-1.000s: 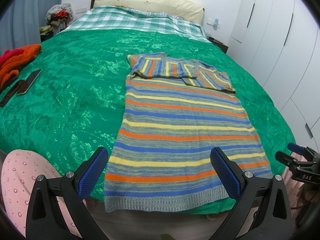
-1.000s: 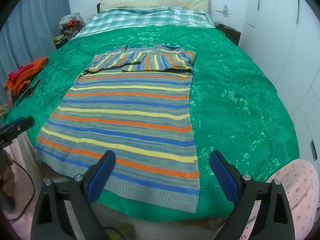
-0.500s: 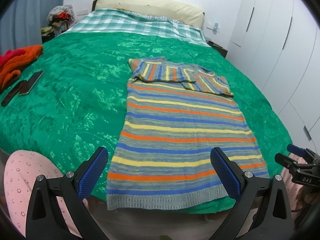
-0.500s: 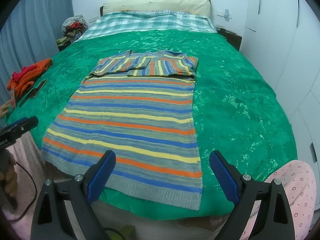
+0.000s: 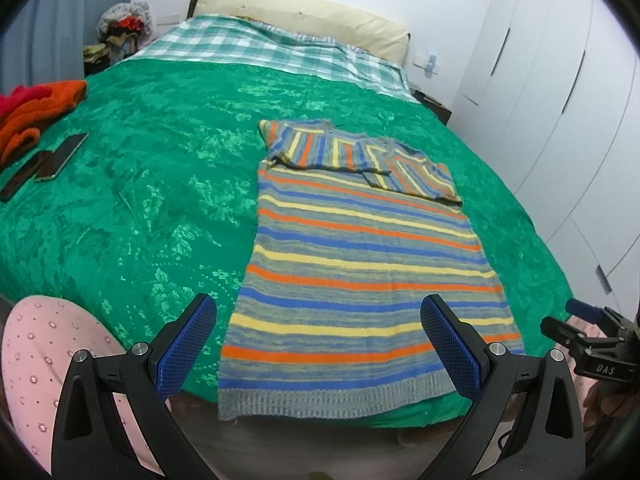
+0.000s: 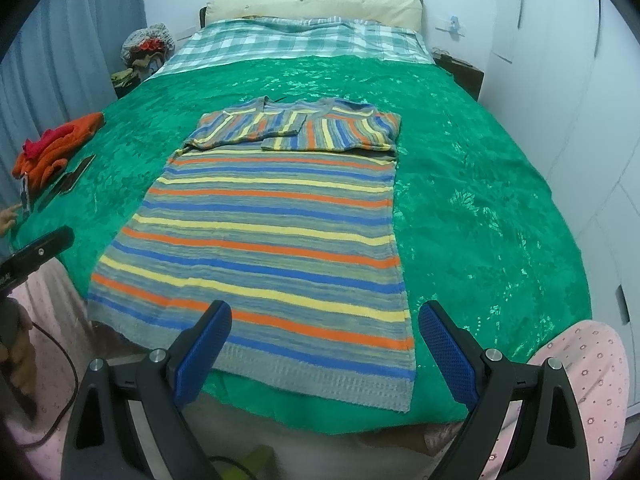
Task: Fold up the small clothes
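Both jaws stand wide and empty as the left gripper (image 5: 318,344) and right gripper (image 6: 324,350) hang over the hem of the striped sweater (image 5: 360,264), lying flat on the green bedspread (image 5: 152,184) with sleeves folded in, so the next move likely calls for pinching both hem corners and carrying them up toward the collar.

Both tools have drawn back from the striped sweater (image 5: 360,264), toward the foot of the bed (image 5: 160,184). The sweater's hem now sits higher in both views. The left tool (image 5: 318,344) has also shifted slightly leftward of the sweater.
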A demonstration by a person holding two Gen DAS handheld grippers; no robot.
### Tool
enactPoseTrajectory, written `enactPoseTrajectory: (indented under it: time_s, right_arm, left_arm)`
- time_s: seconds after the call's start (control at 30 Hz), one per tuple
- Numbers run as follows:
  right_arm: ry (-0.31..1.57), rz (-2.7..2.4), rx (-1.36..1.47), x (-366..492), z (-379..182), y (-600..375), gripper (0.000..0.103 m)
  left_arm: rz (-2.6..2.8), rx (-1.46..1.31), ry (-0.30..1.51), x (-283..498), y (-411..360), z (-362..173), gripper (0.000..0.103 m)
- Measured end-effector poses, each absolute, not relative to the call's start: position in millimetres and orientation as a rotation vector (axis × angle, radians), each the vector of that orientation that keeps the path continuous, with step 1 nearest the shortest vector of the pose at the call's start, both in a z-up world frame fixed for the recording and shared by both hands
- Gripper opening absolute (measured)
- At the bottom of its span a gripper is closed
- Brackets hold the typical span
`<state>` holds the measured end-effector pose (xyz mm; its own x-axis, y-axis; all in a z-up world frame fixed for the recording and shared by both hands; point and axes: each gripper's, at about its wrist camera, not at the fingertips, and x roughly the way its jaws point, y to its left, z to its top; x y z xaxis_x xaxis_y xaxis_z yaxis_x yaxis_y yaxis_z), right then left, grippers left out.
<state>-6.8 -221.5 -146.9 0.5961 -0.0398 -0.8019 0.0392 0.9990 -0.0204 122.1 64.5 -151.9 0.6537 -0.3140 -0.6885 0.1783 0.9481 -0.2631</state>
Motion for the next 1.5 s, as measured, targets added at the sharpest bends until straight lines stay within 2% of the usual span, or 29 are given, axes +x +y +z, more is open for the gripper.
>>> enactPoseTrajectory:
  time_s: [0.23, 0.37, 0.47, 0.6, 0.63, 0.77, 0.8, 0.83, 0.87, 0.9, 0.93, 0.97, 1.03, 1.2, 1.37, 1.5]
  right_arm:
    - [0.896, -0.047, -0.005, -11.5, -132.6, -221.9, 0.094]
    - [0.898, -0.063, 0.050, -0.5, -115.2, -252.0, 0.094]
    - [1.025, -0.026, 0.131, 16.8, -121.9, -290.1, 0.095]
    - [1.243, 0.055, 0.214, 29.4, -170.9, -322.2, 0.096]
    - [1.290, 0.075, 0.236, 31.2, -184.2, -324.8, 0.096]
    - [1.400, 0.165, 0.379, 34.6, -230.2, -328.3, 0.095]
    - [1.412, 0.169, 0.407, 35.9, -238.7, -328.8, 0.090]
    - [1.439, 0.179, 0.416, 36.7, -247.1, -327.0, 0.084]
    - [1.473, 0.183, 0.405, 36.6, -254.3, -324.3, 0.079]
    - [1.511, 0.193, 0.369, 34.7, -260.6, -319.7, 0.061]
    - [1.526, 0.208, 0.346, 33.9, -263.8, -317.6, 0.020]
    - [1.532, 0.230, 0.347, 32.9, -264.2, -317.5, 0.007]
    - [1.495, 0.249, 0.395, 33.5, -254.3, -323.7, 0.006]
    - [1.299, 0.278, 0.532, 61.4, -200.8, -350.8, 0.006]
    - [1.098, 0.278, 0.555, 139.9, -161.7, -365.9, 0.006]
    - [0.997, 0.245, 0.573, 231.8, -156.9, -376.5, 0.006]
  left_arm:
    - [-0.266, -0.175, 0.872, 125.0, 66.6, -158.8, 0.102]
    - [-0.189, -0.253, 1.034, 136.8, 86.5, -182.8, 0.102]
    - [-0.164, -0.296, 1.137, 140.4, 93.6, -202.0, 0.101]
    - [-0.169, -0.250, 1.259, 143.6, 78.5, -227.0, 0.100]
    - [-0.161, -0.228, 1.289, 144.8, 74.2, -233.7, 0.098]
    - [-0.152, -0.205, 1.399, 147.8, 66.7, -253.1, 0.068]
    - [-0.162, -0.223, 1.424, 148.1, 67.1, -256.9, 0.064]
    - [-0.168, -0.230, 1.440, 148.2, 67.2, -259.3, 0.051]
    - [-0.180, -0.228, 1.468, 148.3, 65.1, -262.6, 0.027]
    - [-0.195, -0.216, 1.499, 147.9, 61.9, -266.0, 0.010]
    - [-0.206, -0.207, 1.512, 146.9, 59.4, -267.0, 0.006]
    - [-0.212, -0.190, 1.508, 145.6, 57.4, -264.5, 0.005]
    - [-0.237, -0.199, 1.500, 144.2, 57.1, -255.7, 0.004]
    - [-0.357, -0.346, 1.331, 179.4, 71.0, -187.0, 0.004]
    - [-0.367, -0.378, 1.128, 283.9, 69.8, -144.5, 0.004]
    - [-0.358, -0.380, 1.104, 375.5, 57.4, -153.1, 0.004]
